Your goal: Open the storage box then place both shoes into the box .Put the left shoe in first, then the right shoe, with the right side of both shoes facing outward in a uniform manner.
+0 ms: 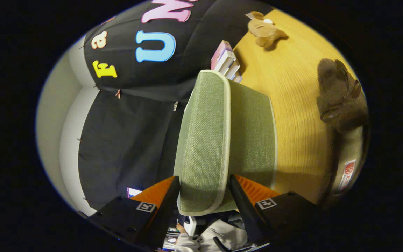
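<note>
Box lid: green woven fabric w/ pale piping along its edge, seen edge-on, tilted up; it runs from between the fingers toward 12 o'clock. Near end rounded, sits right in the gap btw. the fingers.
Storage box: only the lid panel is clear; can't tell the body from it. Flat face of the panel turned toward 3 o'clock, over the table.
Gripper: fingers on either side of the lid's near end, one on each face, both pressing the fabric, so clenched on the lid.
Fingers: left one at 7 o'clock of the lid end, right one at 5 o'clock; square marker tags on both mounts.
Table: wood-grain top, at 3 o'clock of the lid, view rolled sideways so it stands like a wall.
Dark plush toy: brown, on the table at 3 o'clock, well apart from the lid.
Tan plush toy: on the table at 1 o'clock, far beyond the lid.
Books: small stack, pink cover, just beyond the lid's far end at 12 o'clock.
Booth wall: black cloth at 9 o'clock, pale wall behind it.
Shoes: can't pick them out.
Person: pale sleeve at 6 o'clock, below the fingers.
</note>
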